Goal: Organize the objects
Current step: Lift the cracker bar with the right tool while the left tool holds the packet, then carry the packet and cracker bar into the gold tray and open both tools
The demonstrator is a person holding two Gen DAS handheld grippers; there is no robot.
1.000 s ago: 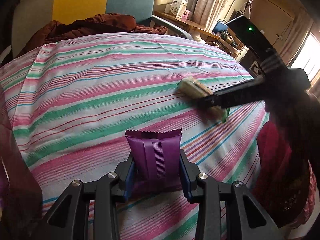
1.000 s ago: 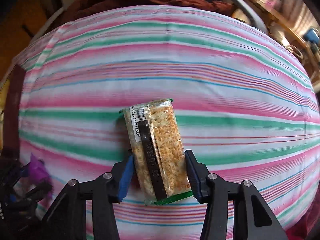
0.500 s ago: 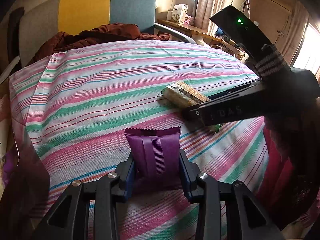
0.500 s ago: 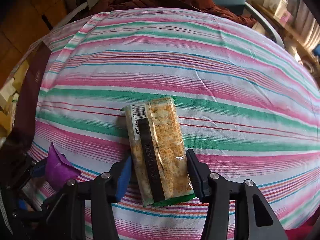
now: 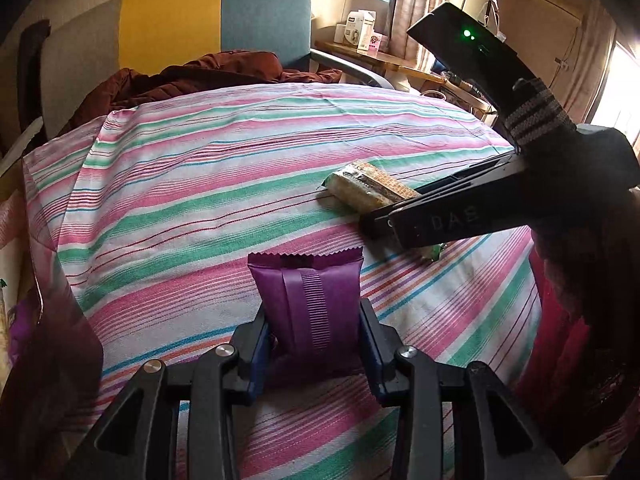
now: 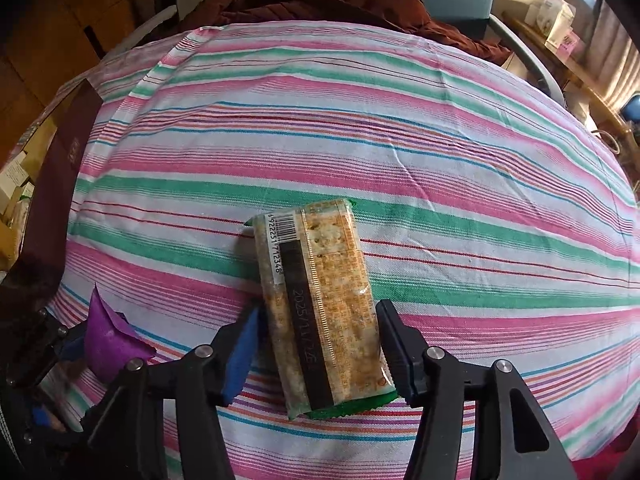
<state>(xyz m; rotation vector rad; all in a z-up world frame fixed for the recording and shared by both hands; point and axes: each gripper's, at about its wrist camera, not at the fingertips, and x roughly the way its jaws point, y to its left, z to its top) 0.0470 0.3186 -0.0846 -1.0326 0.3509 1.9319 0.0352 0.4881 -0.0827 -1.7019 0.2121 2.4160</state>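
Observation:
A purple snack packet [image 5: 308,292] stands upright on the striped tablecloth [image 5: 200,184], and my left gripper [image 5: 314,320] is shut on its lower half. To its right lies a clear packet of crackers [image 6: 320,288] with a green end, flat on the cloth. My right gripper [image 6: 316,320] straddles it and its jaws are opening, with a gap between each pad and the wrapper. The left wrist view shows the crackers [image 5: 360,188] under the right gripper [image 5: 384,220]. The right wrist view shows the purple packet [image 6: 106,344] at lower left.
A brown jacket [image 5: 200,76] lies heaped at the table's far edge, before a yellow and teal chair [image 5: 224,20]. A dark brown box [image 6: 68,184] stands along the left edge. A side table with small cartons [image 5: 360,32] is at the back right.
The right gripper brought the cracker packet leftward, closer to the purple packet, and its jaws have spread away from the wrapper. The left gripper kept its hold and barely moved.

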